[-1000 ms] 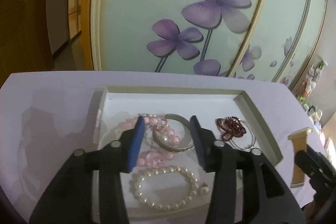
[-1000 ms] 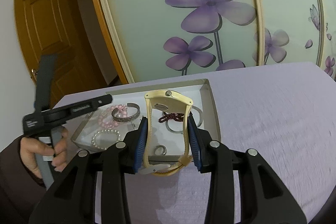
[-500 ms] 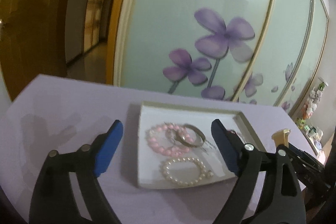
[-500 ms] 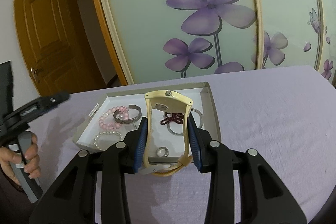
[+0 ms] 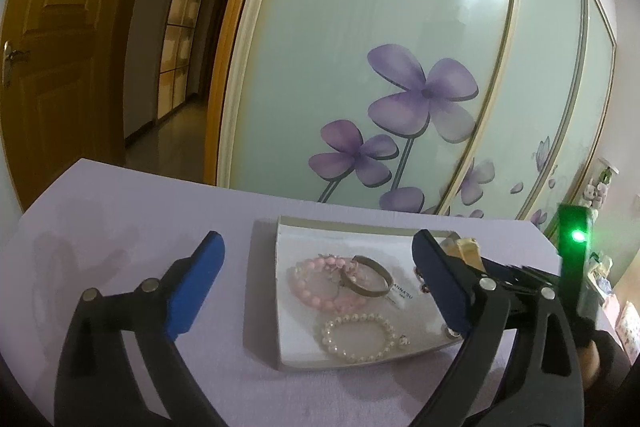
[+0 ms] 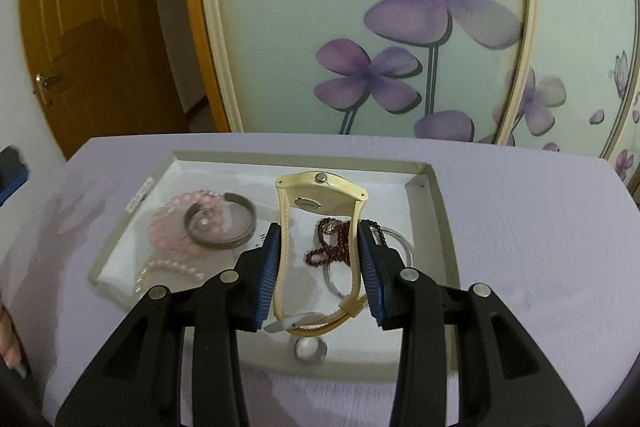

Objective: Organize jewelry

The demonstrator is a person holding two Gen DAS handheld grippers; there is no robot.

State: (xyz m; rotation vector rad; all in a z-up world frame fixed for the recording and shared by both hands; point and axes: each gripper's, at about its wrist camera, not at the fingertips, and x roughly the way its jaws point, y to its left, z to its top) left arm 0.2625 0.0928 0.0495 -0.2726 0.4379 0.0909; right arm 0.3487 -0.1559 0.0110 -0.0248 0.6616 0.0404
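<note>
Lavender table [image 6: 540,247] fills the lower part of both views, wardrobe panels with purple flowers [image 6: 400,27] behind it, wooden door [image 6: 80,27] off to the left. White tray [image 6: 444,211] sits on the table, shallow, grey rim. Right gripper [image 6: 319,259] is over the tray, blue pads clamped on both sides of a cream watch [image 6: 320,227]; the strap loop stands upright between the pads, case end up and away from the camera, buckle end low near the camera. Left gripper [image 5: 318,279] has its jaws wide apart with nothing between them, held above the table at the tray's left side, so the tray shows through the gap. In the tray, left half: pink bead bracelet [image 6: 172,227] with a silver cuff bangle [image 6: 220,223] lying over it, touching; white pearl bracelet [image 5: 358,337] just beside them, nearer the camera. Right half: dark red bead strand [image 6: 332,251] and a thin clear bangle [image 6: 396,243], both partly hidden behind the watch and the right pad. Small silver ring [image 6: 308,349] near the tray's front edge, under the watch buckle. White label [image 5: 400,295] by the cuff, print too small to read.
</note>
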